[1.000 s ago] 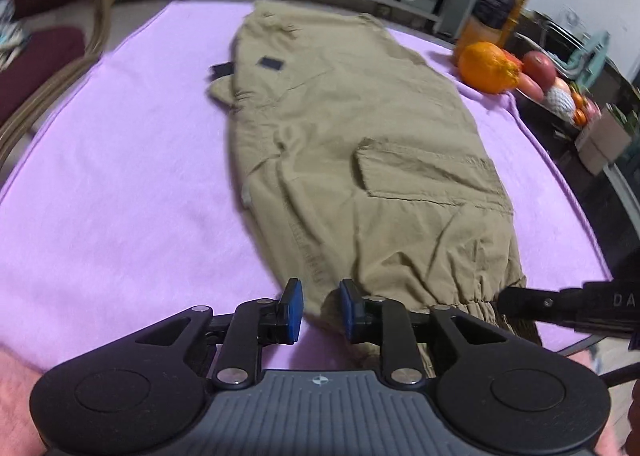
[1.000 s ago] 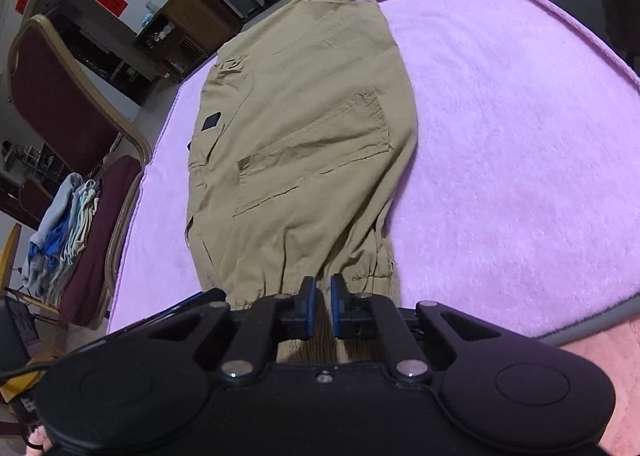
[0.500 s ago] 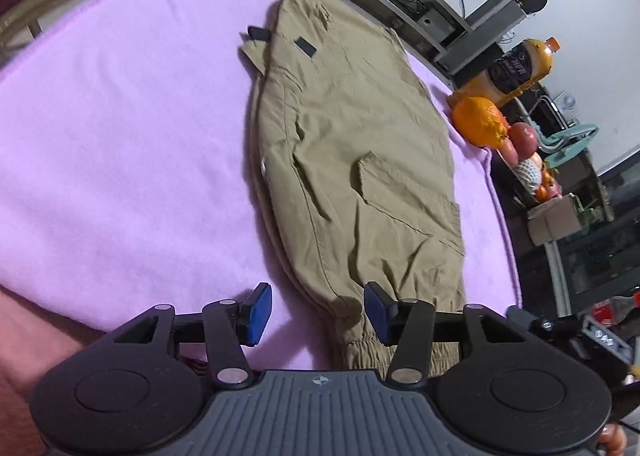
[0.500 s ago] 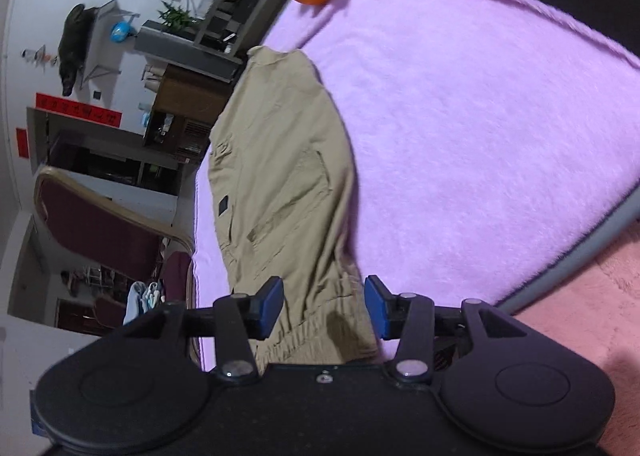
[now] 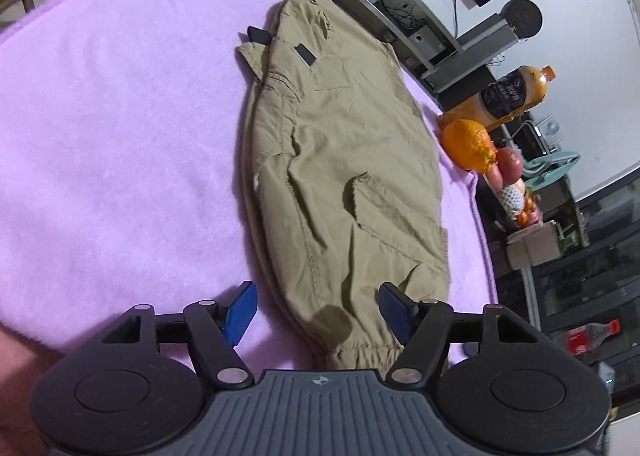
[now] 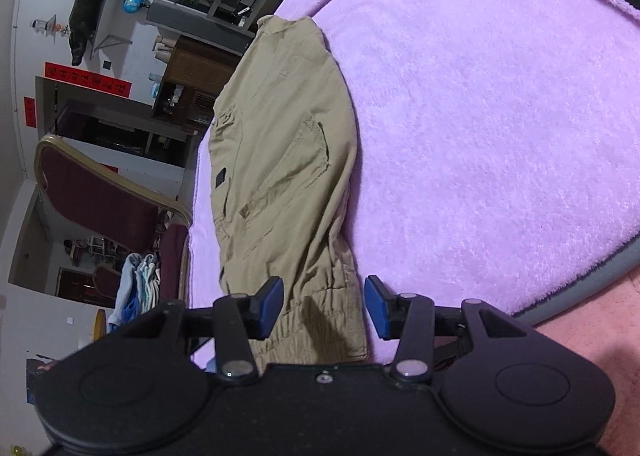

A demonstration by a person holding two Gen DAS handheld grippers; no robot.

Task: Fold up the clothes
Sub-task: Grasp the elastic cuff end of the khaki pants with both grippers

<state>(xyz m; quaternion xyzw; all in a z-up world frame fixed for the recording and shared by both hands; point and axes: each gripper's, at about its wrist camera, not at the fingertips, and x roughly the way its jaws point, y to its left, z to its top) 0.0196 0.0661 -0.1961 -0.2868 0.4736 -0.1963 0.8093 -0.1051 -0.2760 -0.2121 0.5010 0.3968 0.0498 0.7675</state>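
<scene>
Lying flat, khaki trousers (image 5: pixel 344 159) folded lengthwise on lilac blanket (image 5: pixel 120 135).

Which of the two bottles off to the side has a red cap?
The small cola bottle lying low near the frame's edge; the big juice bottle behind the orange has an orange cap.

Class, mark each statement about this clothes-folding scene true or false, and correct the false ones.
1. The khaki trousers lie on a purple blanket. True.
2. The left gripper is clamped shut on the cuff. False: its jaws are opening, the pads clear of the fabric.
3. An orange sits at the blanket's edge. True.
4. The right gripper holds a white shirt. False: it stands open over the trousers' cuff.
5. The trousers hang over the chair. False: they lie on the blanket.
</scene>
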